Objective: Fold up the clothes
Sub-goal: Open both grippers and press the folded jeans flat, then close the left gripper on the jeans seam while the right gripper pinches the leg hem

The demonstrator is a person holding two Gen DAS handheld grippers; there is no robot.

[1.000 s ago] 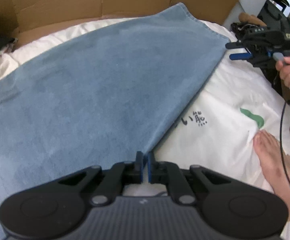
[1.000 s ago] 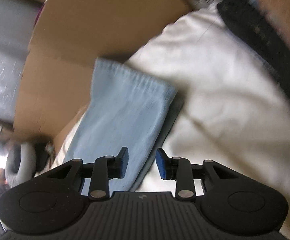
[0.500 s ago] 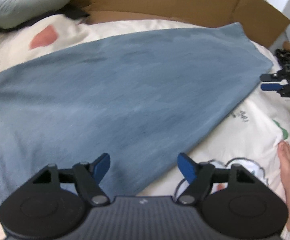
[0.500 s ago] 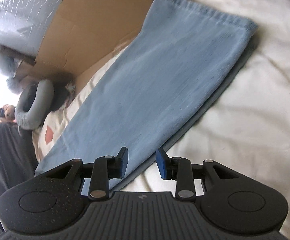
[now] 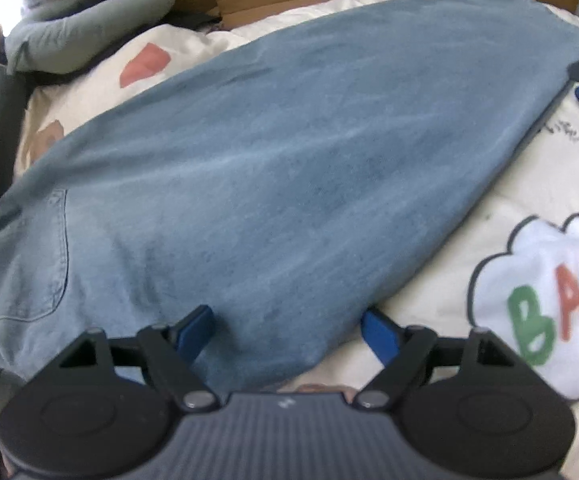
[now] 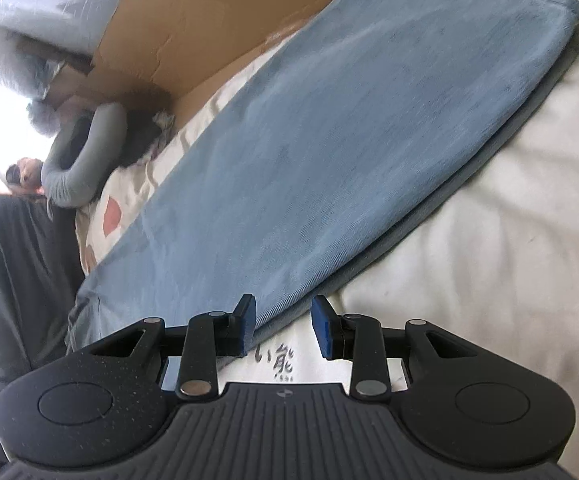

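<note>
Left gripper (image 5: 287, 330): let go of the jeans' edge it pinched a second ago, jaws opening wide, nothing gripped
Right gripper (image 6: 283, 328): part open, empty
Jeans (image 5: 289, 168): folded lengthwise, flat on cream bedcover (image 5: 529, 184)
Cardboard box (image 6: 209, 28): contents hidden
</note>
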